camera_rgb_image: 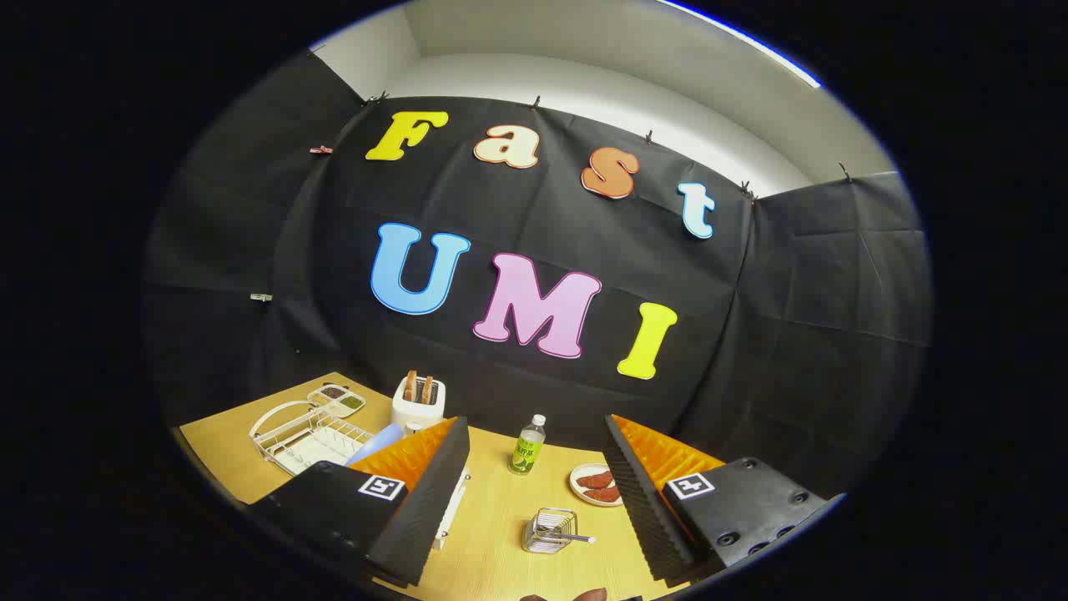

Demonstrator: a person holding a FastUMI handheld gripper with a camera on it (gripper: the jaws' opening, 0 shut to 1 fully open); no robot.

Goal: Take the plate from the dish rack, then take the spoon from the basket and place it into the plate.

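Hovering above the wooden worktop [492, 517], the gripper [534, 492] has its two black-and-orange fingers [425, 492] spread wide apart with nothing held between them; between the fingers, nearest to them, stands a small wire basket [549, 531] with the spoon [571, 537] lying in it, its handle sticking out toward the right finger; just beyond the basket, close beside the right finger, sits a small white dish [594, 484] holding reddish-brown food; further on, in the gap between the fingertips, a green drink bottle [527, 445] with a white cap stands upright near the worktop's far edge; a pale blue plate [377, 442] shows partly behind the left finger, at the near end of the white wire dish rack [304, 434], and whether it rests in the rack cannot be told; the rack lies toward the worktop's left side; behind it, near the far left corner, is a divided tray [337, 399] with dark and green fillings; a white toaster [418, 402] with two slices of toast standing in it sits at the far edge.
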